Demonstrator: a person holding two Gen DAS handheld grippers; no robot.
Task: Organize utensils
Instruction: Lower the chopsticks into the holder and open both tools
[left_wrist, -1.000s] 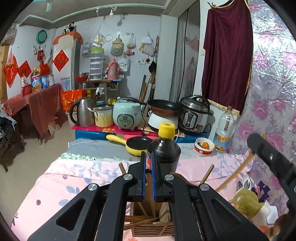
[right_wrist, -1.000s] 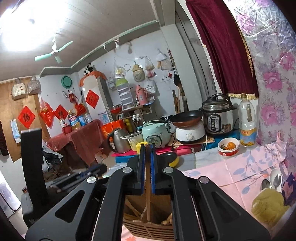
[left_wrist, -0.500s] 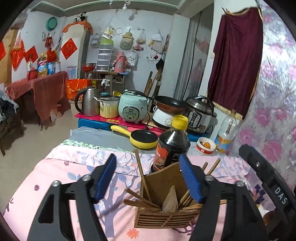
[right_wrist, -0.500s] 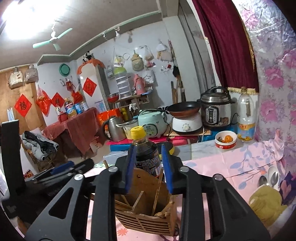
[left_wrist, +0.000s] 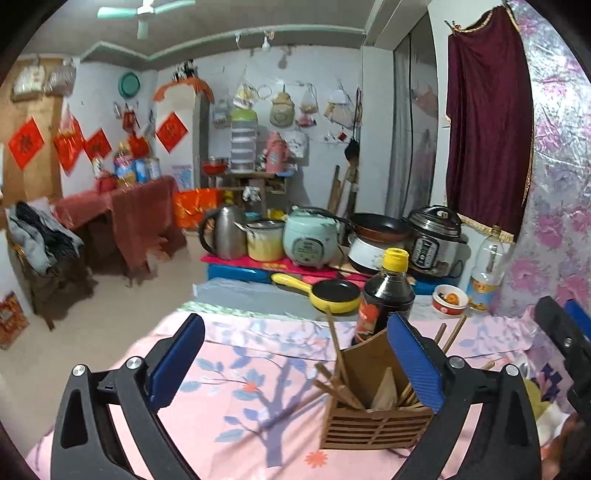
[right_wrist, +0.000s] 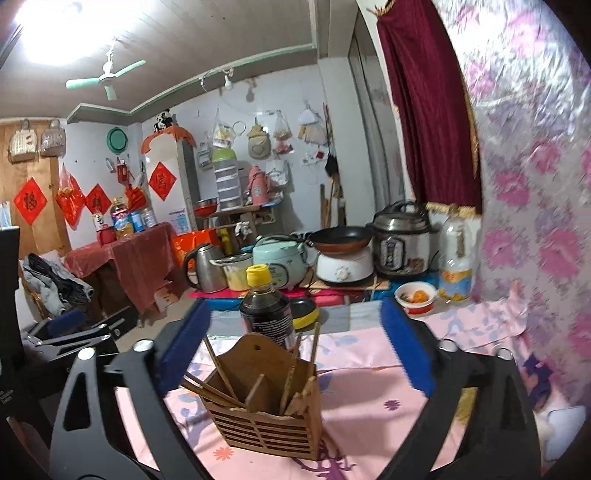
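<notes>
We look along both claws at a surface (right_wrist: 369, 373) covered in a pink flowered cloth. Behind it sits a row of cookers, a kettle and pans. On the cloth stands a slatted wooden holder (right_wrist: 264, 424), upright, with a dark sauce bottle (right_wrist: 265, 314) just behind it. Wooden chopsticks (right_wrist: 218, 363) stand and lean in the holder's compartments, their long axes mostly upright or slanting outward. Our right claw (right_wrist: 295, 354) is spread wide and empty, with the holder straight ahead, centred between its fingers. Our left claw (left_wrist: 295, 365) is also spread wide and empty; from it the holder (left_wrist: 373, 424) lies ahead and to the right, by the right finger. We judge the right claw better lined up.
</notes>
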